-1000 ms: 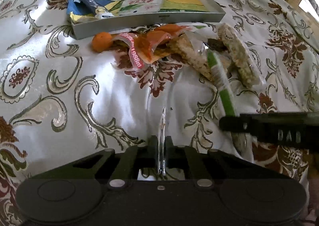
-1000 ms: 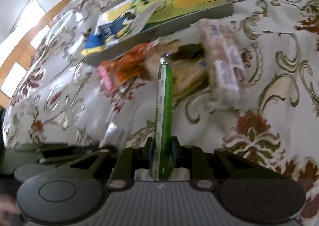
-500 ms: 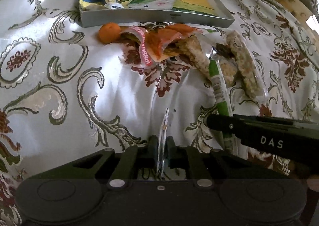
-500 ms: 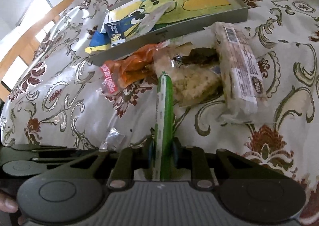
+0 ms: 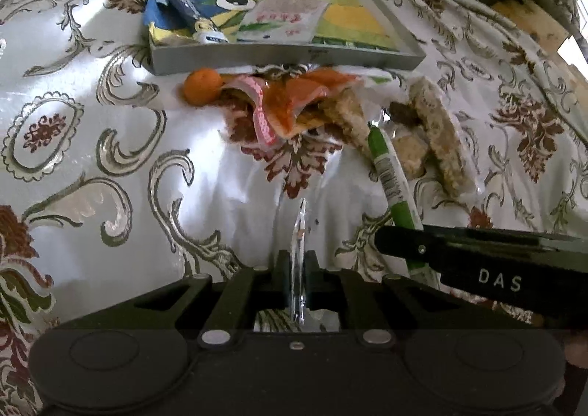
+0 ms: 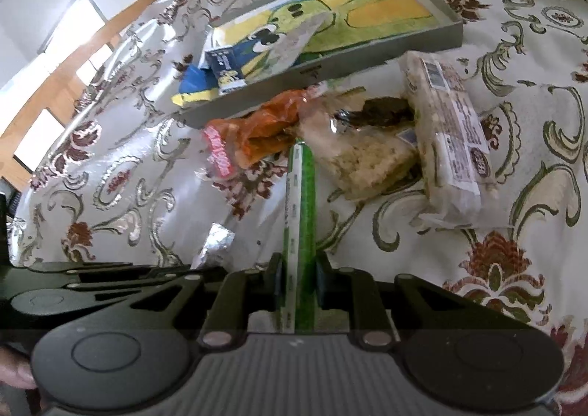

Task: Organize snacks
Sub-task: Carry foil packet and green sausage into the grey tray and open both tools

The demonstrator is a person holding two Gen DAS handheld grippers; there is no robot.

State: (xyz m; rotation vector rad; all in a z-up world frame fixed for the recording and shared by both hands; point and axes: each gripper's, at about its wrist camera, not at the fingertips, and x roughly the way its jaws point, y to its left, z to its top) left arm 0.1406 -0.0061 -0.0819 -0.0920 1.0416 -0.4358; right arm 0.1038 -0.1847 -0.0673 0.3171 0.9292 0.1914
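Now the left gripper [image 5: 298, 261] pinches a clear wrapper [image 5: 299, 232], the right gripper [image 6: 298, 280] clamps a green stick [image 6: 301, 195]; beyond, snack packs [image 6: 367, 155] crowd against the tray [image 6: 330, 67] on the cloth [image 5: 110, 177].

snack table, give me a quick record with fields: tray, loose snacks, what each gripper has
tray: grey, cartoon liner, holds blue packet and white packet
loose on tablecloth: orange fruit, orange packet, rice cakes
left gripper: shut on foil scrap
right gripper: shut on green stick
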